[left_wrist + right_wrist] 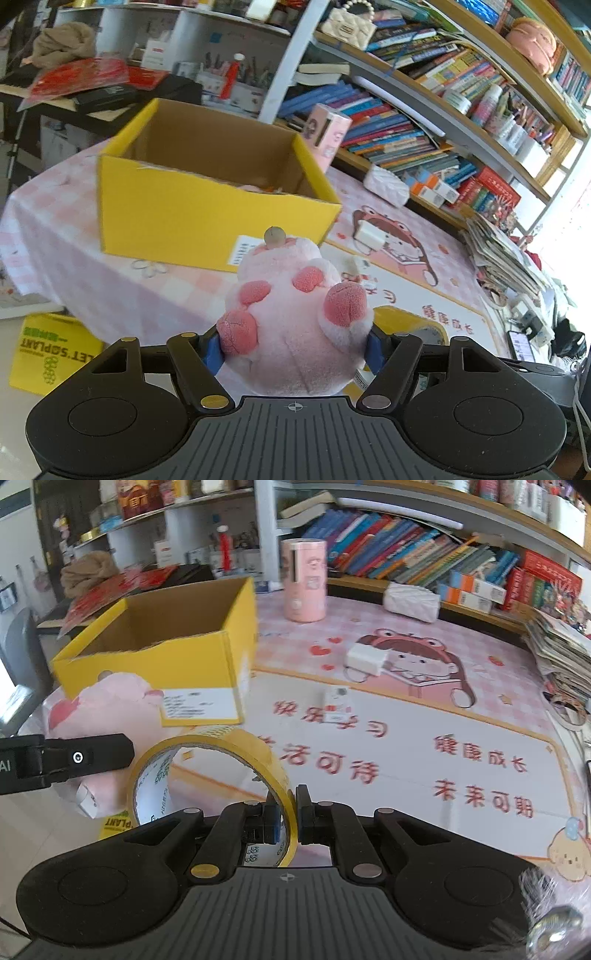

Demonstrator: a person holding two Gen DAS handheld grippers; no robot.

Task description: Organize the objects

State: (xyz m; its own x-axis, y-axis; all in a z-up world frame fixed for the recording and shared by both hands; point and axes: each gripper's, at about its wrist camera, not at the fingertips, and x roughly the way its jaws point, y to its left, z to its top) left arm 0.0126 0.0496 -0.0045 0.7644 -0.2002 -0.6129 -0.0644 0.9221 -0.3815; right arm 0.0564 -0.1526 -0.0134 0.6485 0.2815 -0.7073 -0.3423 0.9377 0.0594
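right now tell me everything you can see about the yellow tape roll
The tape roll is a wide ring of glossy yellow tape on a white inner core printed with green marks. It stands on edge, lifted clear of the pink cartoon table mat, its open centre facing sideways. The right hand-held gripper is shut on its wall, one blue-padded finger inside the ring and one outside. A pink plush toy, held by the left hand-held gripper, sits just beyond it.

Yellow box (159, 657) stood open-topped at far left, near wall blocking a low approach; entry was from above. Pink canister (304, 579) stood just beyond its right corner. White charger (365, 659) and small packet (337, 705) lay mid-table; bare mat (461, 794) at near right gave passage.
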